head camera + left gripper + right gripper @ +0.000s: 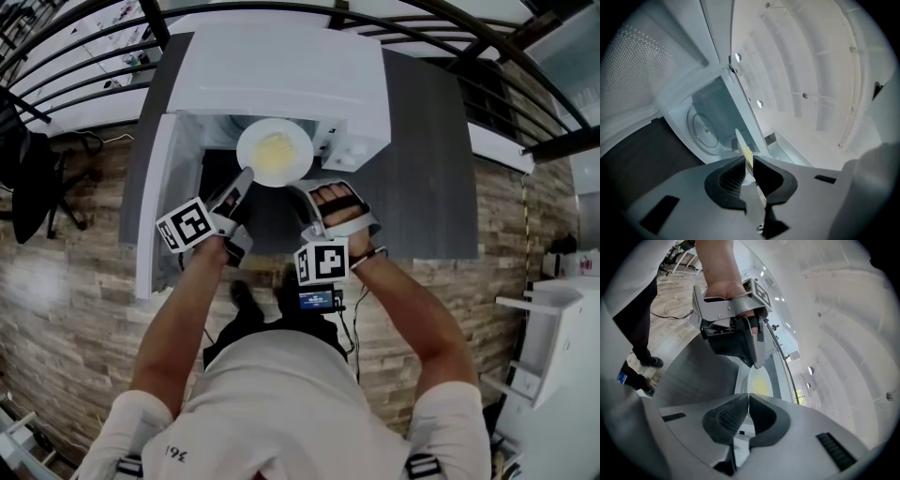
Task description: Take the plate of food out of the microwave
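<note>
A white plate with yellow food hangs in front of the open white microwave, above the dark table. My left gripper is shut on the plate's left rim. In the left gripper view the plate stands edge-on between the jaws of that gripper, with the empty glass turntable behind it. My right gripper is at the plate's lower right rim, jaws shut. In the right gripper view its tips meet just short of the plate; I cannot tell whether they touch it.
The microwave door stands swung open on the left, beside my left arm. The dark grey table carries the microwave. A black chair is at the far left, and white shelving at the right.
</note>
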The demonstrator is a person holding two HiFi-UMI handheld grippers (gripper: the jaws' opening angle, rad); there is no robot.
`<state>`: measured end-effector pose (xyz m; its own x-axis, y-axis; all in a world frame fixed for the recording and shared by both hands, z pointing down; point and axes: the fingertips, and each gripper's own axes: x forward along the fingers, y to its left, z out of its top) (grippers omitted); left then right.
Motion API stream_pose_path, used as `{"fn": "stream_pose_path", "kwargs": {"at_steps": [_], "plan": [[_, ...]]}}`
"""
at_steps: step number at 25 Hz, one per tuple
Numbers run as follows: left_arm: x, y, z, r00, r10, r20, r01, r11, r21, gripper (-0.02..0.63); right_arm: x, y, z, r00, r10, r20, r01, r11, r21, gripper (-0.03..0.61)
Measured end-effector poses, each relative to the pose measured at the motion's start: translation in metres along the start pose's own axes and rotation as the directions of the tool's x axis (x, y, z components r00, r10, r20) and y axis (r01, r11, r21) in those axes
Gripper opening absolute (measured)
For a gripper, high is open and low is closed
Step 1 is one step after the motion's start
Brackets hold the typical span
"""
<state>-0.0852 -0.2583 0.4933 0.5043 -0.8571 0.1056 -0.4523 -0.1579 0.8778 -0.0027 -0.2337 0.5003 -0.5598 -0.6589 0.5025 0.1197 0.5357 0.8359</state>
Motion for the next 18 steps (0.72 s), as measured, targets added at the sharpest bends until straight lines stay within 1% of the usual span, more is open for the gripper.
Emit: {"fn": "stream_pose_path", "kwargs": {"at_steps": [1, 3, 5, 9, 18], "plan": [[-0.001, -0.002, 0.0, 1.0, -0.002, 0.001, 0.002, 1.0, 0.0, 0.052, -0.002, -0.002, 0.001, 1.0, -0.004, -0.001, 0.004, 1.0, 0.0, 0.011], [-0.006, -0.003, 0.002, 1.0, 0.026, -0.004, -0.026, 0.999, 0.021, 0.052, -0.007, -0.005, 0.003, 1.0, -0.014, -0.003, 0.014, 1.0, 0.0, 0.011], [-0.008, -0.01, 0.002, 1.0, 0.008, -0.002, -0.008, 1.0, 0.018, 0.052, -0.012, -0.008, 0.005, 1.0, -0.023, -0.004, 0.023, 1.0, -0.001, 0.009], [-0.017, -0.014, 0.004, 1.0, 0.03, -0.003, -0.03, 0.999, 0.039, 0.052, -0.022, -0.015, 0.01, 0.999, -0.041, -0.008, 0.041, 0.999, -0.004, 0.009], [-0.029, -0.026, 0.001, 1.0, 0.004, -0.011, -0.004, 0.999, 0.034, 0.052, -0.038, -0.016, 0.019, 0.998, -0.059, -0.027, 0.059, 0.998, -0.012, 0.008]]}}
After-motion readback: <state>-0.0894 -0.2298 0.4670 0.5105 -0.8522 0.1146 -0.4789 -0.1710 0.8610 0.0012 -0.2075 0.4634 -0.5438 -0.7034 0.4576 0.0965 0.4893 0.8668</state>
